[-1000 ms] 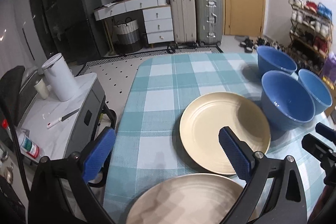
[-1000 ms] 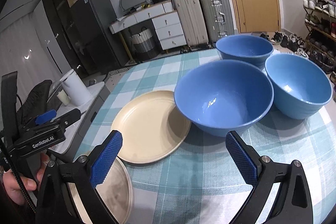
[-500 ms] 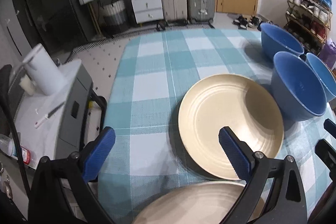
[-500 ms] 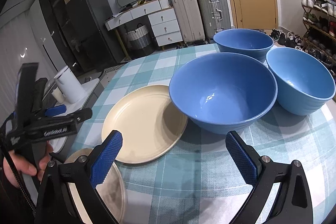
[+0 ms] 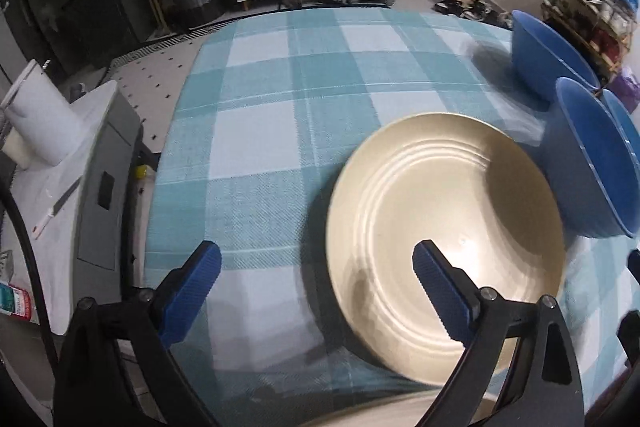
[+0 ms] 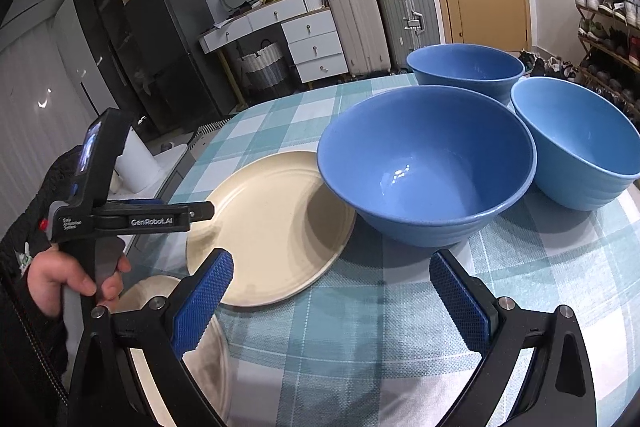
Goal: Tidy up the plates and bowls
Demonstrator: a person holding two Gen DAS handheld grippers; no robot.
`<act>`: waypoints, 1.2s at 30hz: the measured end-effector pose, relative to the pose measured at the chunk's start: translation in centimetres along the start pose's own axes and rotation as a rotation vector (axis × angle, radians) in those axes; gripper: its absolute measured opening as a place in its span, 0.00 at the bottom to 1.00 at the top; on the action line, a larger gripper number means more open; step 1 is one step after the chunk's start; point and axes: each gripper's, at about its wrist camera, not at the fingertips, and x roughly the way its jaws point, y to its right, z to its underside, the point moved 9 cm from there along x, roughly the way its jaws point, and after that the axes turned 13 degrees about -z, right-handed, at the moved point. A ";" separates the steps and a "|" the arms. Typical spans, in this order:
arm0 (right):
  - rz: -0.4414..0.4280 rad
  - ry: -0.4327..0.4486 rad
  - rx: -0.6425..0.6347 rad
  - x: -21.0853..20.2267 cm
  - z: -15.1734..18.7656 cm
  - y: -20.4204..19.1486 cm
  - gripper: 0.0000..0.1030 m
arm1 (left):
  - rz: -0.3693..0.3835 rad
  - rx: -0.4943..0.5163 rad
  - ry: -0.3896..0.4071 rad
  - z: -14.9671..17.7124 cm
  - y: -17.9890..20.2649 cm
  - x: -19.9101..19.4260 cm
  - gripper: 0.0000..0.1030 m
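Indoor light, even and moderately bright, overhead source. Left wrist view: motion blur on the cream plate [image 5: 444, 235] edge and the surface [image 5: 280, 131] around 6 o'clock; warm glare on the plate near 5 o'clock. Right wrist view sharper (small highlight inside the nearest blue bowl [image 6: 424, 163], its shadow falling on the plate toward 9 o'clock). Heavy fisheye bending, black vignette in all corners.
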 end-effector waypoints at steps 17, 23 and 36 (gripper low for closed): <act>-0.023 -0.026 0.010 1.1 0.6 -0.2 0.97 | 0.116 -0.063 -0.127 0.9 0.0 2.4 0.40; -0.023 -0.027 0.007 0.9 0.7 -0.1 0.97 | 0.183 -0.055 -0.157 1.2 0.6 2.6 0.26; -0.043 -0.031 0.019 0.7 0.9 -0.1 0.97 | 0.238 -0.099 -0.139 0.9 0.6 2.2 0.06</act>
